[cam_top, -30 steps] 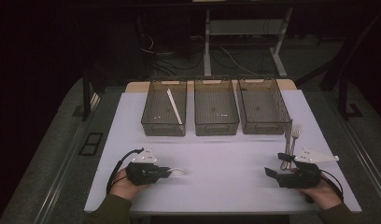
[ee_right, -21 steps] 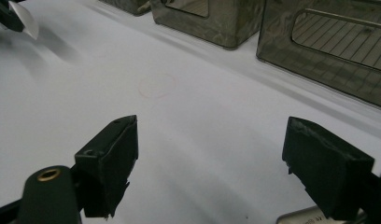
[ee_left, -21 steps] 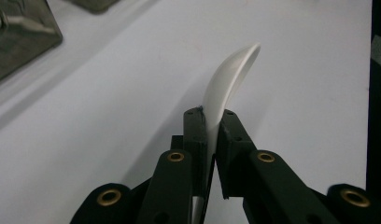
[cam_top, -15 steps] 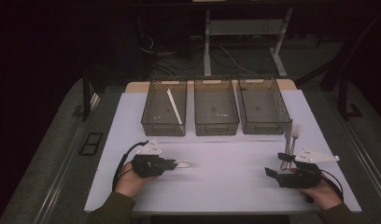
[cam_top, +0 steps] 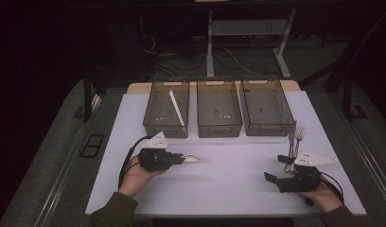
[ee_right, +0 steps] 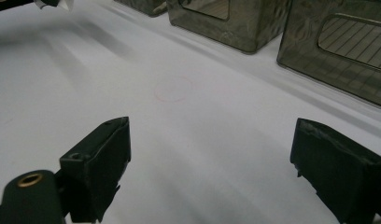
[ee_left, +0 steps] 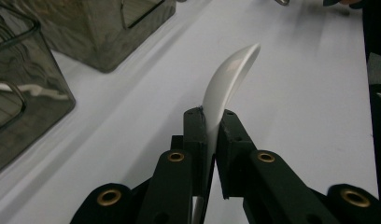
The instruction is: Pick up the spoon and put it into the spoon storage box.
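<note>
The left gripper [ee_left: 211, 122] had its jaws clamped on a white spoon [ee_left: 228, 77] above the surface [cam_top: 229, 170]. The right gripper [ee_right: 212, 172] rested with jaws wide apart, holding nothing.

Left hand-held gripper [ee_left: 212, 126] clamped — right [ee_right: 212, 163] agape

The spoon [ee_left: 224, 84] is plain glossy white, no pattern. Both grippers are matte black, left [cam_top: 179, 158] and right [cam_top: 274, 171], with brass-coloured rivets and a light grey plate on top. The three bins [cam_top: 219, 109] are smoky see-through grey-brown with a fine ribbed grid on the bottom. The table [cam_top: 229, 179] is pale white with a slight lilac tint. The fork [cam_top: 298, 137] looks silvery. Sleeves are olive green, and the floor around is dark grey.
</note>
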`<action>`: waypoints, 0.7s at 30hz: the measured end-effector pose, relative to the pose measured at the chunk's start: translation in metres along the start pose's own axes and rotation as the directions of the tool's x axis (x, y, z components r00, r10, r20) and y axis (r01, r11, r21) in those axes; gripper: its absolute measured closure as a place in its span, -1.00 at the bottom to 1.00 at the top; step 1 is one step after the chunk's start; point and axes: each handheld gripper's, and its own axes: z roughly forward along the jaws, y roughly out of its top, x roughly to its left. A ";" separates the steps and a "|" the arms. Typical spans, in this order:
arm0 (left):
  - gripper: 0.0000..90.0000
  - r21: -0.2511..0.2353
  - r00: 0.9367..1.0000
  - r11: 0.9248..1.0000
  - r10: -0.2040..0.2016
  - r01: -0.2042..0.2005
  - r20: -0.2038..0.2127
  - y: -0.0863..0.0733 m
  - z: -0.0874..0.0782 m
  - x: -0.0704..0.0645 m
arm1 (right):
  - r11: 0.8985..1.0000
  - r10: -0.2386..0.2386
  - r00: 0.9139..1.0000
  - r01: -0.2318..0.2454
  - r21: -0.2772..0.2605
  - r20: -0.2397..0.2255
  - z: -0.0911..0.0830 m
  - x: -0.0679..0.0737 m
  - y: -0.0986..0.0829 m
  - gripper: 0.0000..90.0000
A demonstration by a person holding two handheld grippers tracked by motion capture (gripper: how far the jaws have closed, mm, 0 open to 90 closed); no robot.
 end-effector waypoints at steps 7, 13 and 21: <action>0.83 -0.021 1.000 1.000 0.015 -0.015 0.002 0.013 0.002 0.003 | 1.000 -0.004 1.000 0.004 0.006 -0.005 0.005 0.003 0.001 -0.73; 0.83 -0.050 0.999 0.998 0.032 -0.032 0.005 0.026 0.005 0.008 | 1.000 -0.009 1.000 0.009 0.011 0.001 0.005 0.002 0.000 -0.73; 0.83 -0.093 0.999 0.995 0.034 -0.033 0.010 0.043 0.010 0.019 | 1.000 -0.008 1.000 0.008 0.014 0.000 0.005 0.002 0.000 -0.73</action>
